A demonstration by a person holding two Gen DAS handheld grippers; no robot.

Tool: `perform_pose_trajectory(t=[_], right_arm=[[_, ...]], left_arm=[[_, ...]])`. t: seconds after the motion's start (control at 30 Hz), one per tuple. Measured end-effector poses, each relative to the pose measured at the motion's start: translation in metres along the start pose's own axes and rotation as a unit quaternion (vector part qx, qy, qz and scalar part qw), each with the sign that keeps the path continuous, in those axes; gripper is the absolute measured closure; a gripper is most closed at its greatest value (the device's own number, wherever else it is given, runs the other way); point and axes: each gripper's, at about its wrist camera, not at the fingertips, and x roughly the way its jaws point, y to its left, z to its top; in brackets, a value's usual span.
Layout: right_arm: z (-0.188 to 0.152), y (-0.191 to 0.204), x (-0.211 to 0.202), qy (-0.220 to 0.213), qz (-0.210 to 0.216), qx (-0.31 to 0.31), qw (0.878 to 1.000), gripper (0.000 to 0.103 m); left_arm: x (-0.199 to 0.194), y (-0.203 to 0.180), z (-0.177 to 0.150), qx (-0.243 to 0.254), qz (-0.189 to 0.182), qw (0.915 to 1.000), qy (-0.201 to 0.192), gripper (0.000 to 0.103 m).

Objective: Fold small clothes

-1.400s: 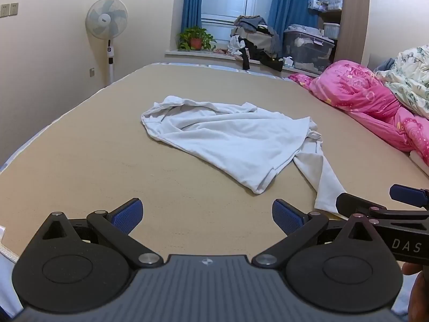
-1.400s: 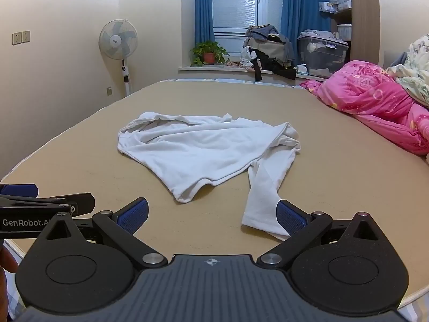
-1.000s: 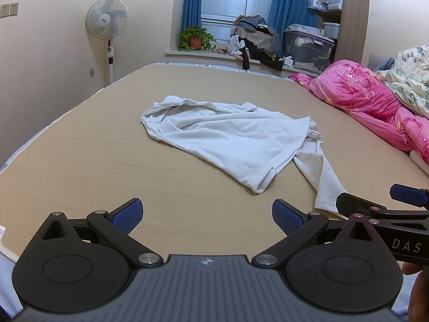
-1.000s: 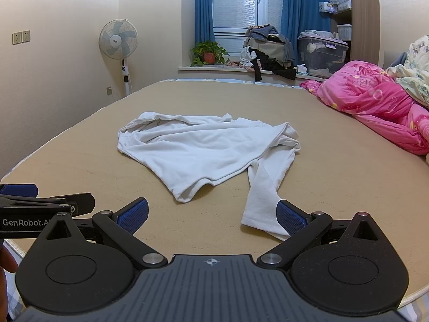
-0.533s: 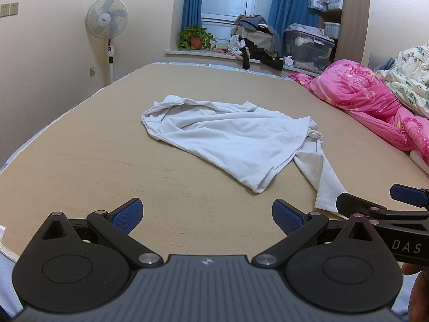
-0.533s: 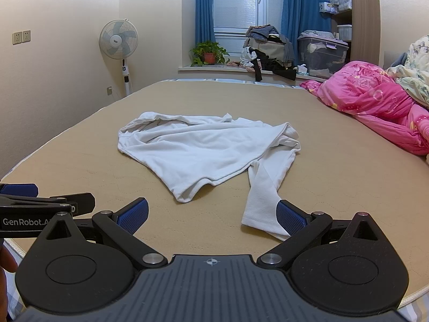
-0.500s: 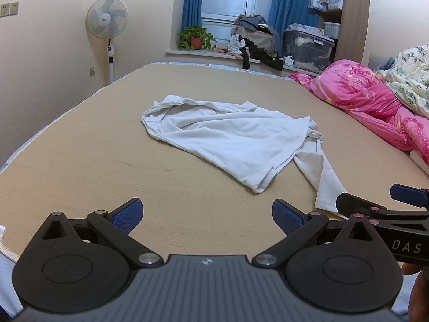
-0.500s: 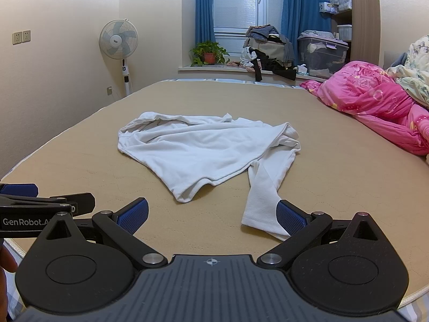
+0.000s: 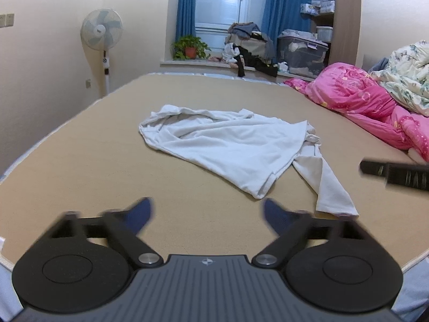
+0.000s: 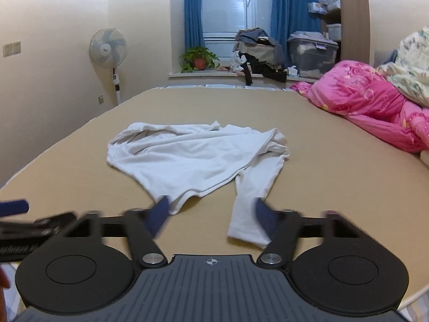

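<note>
Crumpled white knit shirt on flat tan mattress; left gripper, right gripper fingers apart, empty.

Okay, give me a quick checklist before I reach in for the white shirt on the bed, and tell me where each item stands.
1. Left tongs open and empty: ok.
2. Right tongs open and empty: ok.
3. White shirt lying flat enough to fold: not ok, it is crumpled in a heap.
4. Long sleeve free to grab: ok, it trails toward the right tongs, its cuff between the fingers.
5. Bare bed surface around the shirt: ok.
6. Pink quilt apart from the shirt: ok.
</note>
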Motion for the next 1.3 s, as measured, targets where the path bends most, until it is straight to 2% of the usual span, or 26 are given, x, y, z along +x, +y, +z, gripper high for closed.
perform_pose_trajectory(t=[0.03, 0.1, 0.2, 0.27, 0.3, 0.33, 0.37, 0.43, 0.5, 0.53, 0.6, 0.7, 0.73, 0.77, 0.8, 0.83, 0.87, 0.9, 1.0, 1.13, 1.2, 1.3], right_arm=[[0.004, -0.012, 0.010, -0.004, 0.003, 0.013, 1.000, 0.055], [0.015, -0.031, 0.025, 0.001, -0.002, 0.022, 1.000, 0.054], [0.022, -0.048, 0.059, 0.044, 0.008, 0.017, 0.999, 0.054], [0.017, -0.056, 0.086, 0.089, 0.009, 0.012, 0.996, 0.054], [0.010, -0.056, 0.096, 0.126, 0.009, 0.012, 0.992, 0.054], [0.007, -0.060, 0.107, 0.142, 0.012, 0.015, 0.990, 0.054], [0.003, -0.060, 0.118, 0.167, 0.013, 0.014, 0.986, 0.054], [0.002, -0.059, 0.128, 0.169, 0.012, -0.001, 0.985, 0.053], [-0.002, -0.056, 0.137, 0.165, 0.017, -0.018, 0.986, 0.052], [-0.004, -0.054, 0.140, 0.174, 0.025, -0.024, 0.984, 0.052], [-0.010, -0.051, 0.147, 0.178, 0.033, -0.037, 0.983, 0.052], [-0.015, -0.049, 0.155, 0.190, 0.030, -0.048, 0.980, 0.054], [-0.016, -0.051, 0.156, 0.195, 0.031, -0.045, 0.979, 0.056], [-0.016, -0.054, 0.157, 0.198, 0.032, -0.040, 0.979, 0.065], [-0.017, -0.056, 0.158, 0.199, 0.036, -0.034, 0.979, 0.076], [-0.017, -0.059, 0.159, 0.201, 0.038, -0.032, 0.978, 0.082], [-0.017, -0.062, 0.159, 0.202, 0.038, -0.028, 0.978, 0.090], [-0.016, -0.065, 0.158, 0.200, 0.038, -0.023, 0.979, 0.095], [-0.011, -0.080, 0.154, 0.187, 0.028, -0.013, 0.982, 0.099], [-0.004, -0.110, 0.146, 0.181, -0.013, 0.012, 0.983, 0.100], [-0.001, -0.131, 0.143, 0.175, -0.045, 0.011, 0.983, 0.101], [0.006, -0.169, 0.138, 0.159, -0.111, 0.018, 0.981, 0.101]], left_arm=[[0.010, 0.005, -0.001, -0.008, -0.008, 0.9998, 0.016, 0.041], [0.024, 0.013, 0.002, -0.023, -0.026, 0.9986, 0.040, 0.067], [0.049, 0.015, 0.013, -0.020, -0.021, 0.9986, 0.045, 0.068], [0.071, 0.011, 0.024, -0.030, -0.017, 0.9981, 0.052, 0.068], [0.085, 0.009, 0.027, -0.039, -0.017, 0.9974, 0.058, 0.068], [0.099, 0.005, 0.030, -0.052, -0.016, 0.9965, 0.064, 0.068], [0.115, 0.001, 0.030, -0.064, -0.016, 0.9952, 0.072, 0.065], [0.147, -0.011, 0.031, -0.087, -0.016, 0.9919, 0.090, 0.058], [0.176, -0.021, 0.030, -0.113, -0.009, 0.9879, 0.105, 0.031], [0.190, -0.026, 0.027, -0.127, -0.002, 0.9856, 0.112, 0.028], [0.213, -0.036, 0.027, -0.145, 0.001, 0.9825, 0.117, 0.023], [0.244, -0.054, 0.026, -0.144, 0.015, 0.9792, 0.141, 0.021], [0.253, -0.057, 0.025, -0.142, 0.025, 0.9787, 0.146, 0.021], [0.259, -0.058, 0.021, -0.139, 0.031, 0.9783, 0.150, 0.022], [0.264, -0.061, 0.020, -0.130, 0.036, 0.9789, 0.154, 0.032], [0.267, -0.063, 0.019, -0.112, 0.041, 0.9809, 0.154, 0.042], [0.268, -0.065, 0.019, -0.086, 0.042, 0.9835, 0.153, 0.070], [0.268, -0.062, 0.018, -0.071, 0.030, 0.9850, 0.155, 0.089], [0.254, -0.041, 0.018, -0.055, 0.001, 0.9868, 0.152, 0.095], [0.205, -0.005, 0.014, 0.016, -0.027, 0.9897, 0.140, 0.096], [0.178, 0.019, 0.007, 0.054, -0.045, 0.9867, 0.146, 0.096], [0.144, 0.059, -0.004, 0.107, -0.046, 0.9794, 0.165, 0.097]])
